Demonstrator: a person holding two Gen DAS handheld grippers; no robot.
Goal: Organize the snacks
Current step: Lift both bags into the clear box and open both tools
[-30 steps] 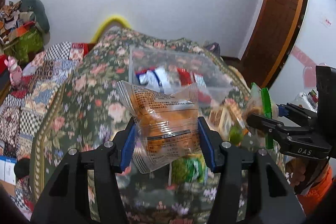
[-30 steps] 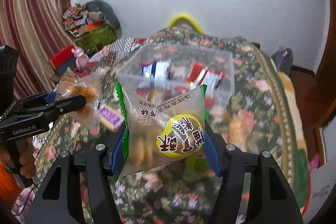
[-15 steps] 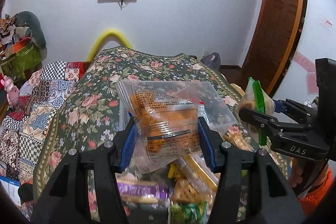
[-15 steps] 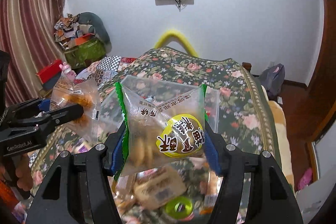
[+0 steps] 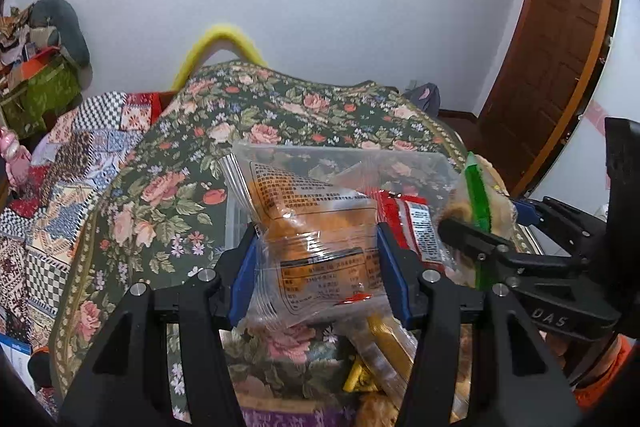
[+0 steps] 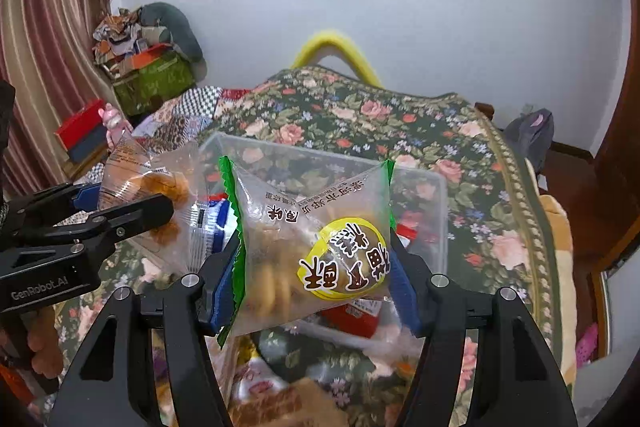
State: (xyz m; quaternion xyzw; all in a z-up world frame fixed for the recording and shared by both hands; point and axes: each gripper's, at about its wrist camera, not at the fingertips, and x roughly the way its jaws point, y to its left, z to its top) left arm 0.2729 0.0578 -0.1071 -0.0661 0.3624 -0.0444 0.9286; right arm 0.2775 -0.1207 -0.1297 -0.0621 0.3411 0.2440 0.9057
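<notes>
My left gripper (image 5: 316, 243) is shut on a clear packet of orange snacks (image 5: 312, 211), held up over the near edge of a clear plastic box (image 5: 400, 161). To its right, my right gripper (image 5: 492, 223) is shut on a green-edged packet (image 5: 476, 187). In the right wrist view the right gripper (image 6: 314, 263) pinches that green-edged packet (image 6: 304, 211), which bears a yellow label, in front of the box (image 6: 438, 195). The left gripper (image 6: 128, 201) shows at the left with its clear packet (image 6: 132, 163). Red packets (image 5: 412, 223) and a blue-white packet (image 6: 212, 223) lie in the box.
The box stands on a floral bedspread (image 5: 280, 107). Loose snack packets (image 5: 384, 347) (image 6: 264, 387) lie on the cover below the fingers. A patchwork quilt (image 5: 80, 155) and piled clutter lie to the left. A wooden door (image 5: 560, 67) is at the right.
Both packets stay gripped. The box has slid lower in both views and now sits right behind the packets. Loose snacks have come into view beneath the fingers.
</notes>
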